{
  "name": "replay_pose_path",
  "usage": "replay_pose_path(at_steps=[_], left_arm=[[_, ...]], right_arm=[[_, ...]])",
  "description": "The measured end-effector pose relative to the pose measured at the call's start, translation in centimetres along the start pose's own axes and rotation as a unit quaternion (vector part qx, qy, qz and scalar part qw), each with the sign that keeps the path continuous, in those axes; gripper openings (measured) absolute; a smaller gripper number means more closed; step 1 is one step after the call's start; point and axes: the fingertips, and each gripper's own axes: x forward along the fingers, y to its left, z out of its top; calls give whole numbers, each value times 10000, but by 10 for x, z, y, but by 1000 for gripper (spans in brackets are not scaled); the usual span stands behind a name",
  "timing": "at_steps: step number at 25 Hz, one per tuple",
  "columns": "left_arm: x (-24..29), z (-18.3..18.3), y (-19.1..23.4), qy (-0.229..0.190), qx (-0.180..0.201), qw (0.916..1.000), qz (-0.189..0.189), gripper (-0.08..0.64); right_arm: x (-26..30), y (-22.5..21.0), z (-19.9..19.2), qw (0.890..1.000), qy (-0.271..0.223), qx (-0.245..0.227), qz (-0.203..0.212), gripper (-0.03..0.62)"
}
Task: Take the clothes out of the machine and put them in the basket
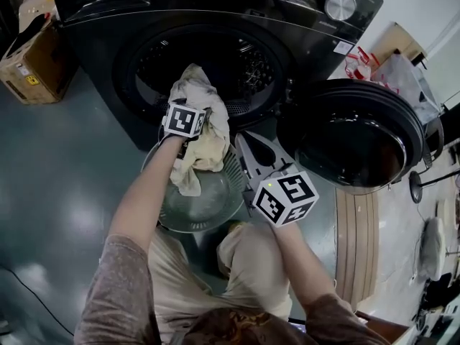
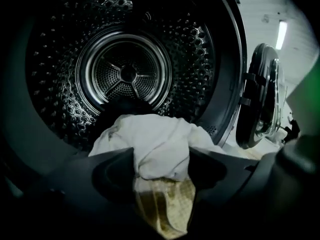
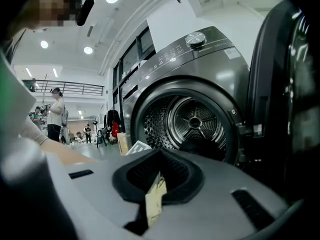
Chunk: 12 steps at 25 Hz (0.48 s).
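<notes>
A cream-white cloth (image 1: 208,139) hangs from my left gripper (image 2: 162,171), which is shut on it just in front of the machine's round opening (image 1: 248,63). In the left gripper view the cloth (image 2: 160,144) bunches between the jaws, with a yellowish checked part below. Its lower end drapes over the round grey basket (image 1: 215,214) on the floor below the opening. Behind the cloth a dark shape (image 2: 125,108) lies low in the drum; I cannot tell what it is. My right gripper (image 1: 248,146) hovers at the basket's right side, its jaws together, and a thin beige strip (image 3: 154,201) shows in the slit.
The machine's door (image 1: 359,135) stands swung open to the right, close to my right gripper. A cardboard box (image 1: 32,60) sits left of the machine and bags (image 1: 388,67) right of it. My knees are right behind the basket. People stand far off across the hall (image 3: 55,116).
</notes>
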Motion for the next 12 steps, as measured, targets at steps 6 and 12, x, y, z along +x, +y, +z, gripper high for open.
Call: replay_pose_path(at_steps=[6,12], left_arm=[[-14,-6,-13,-184,-525,9983,-190,180],[-59,-24,-39,-226,-600,9957,-667,144]], right_arm=[[0,-2,0,10000,-30,-60,15,-3],[3,-9,-4,10000,-19,-10,-70,-3]])
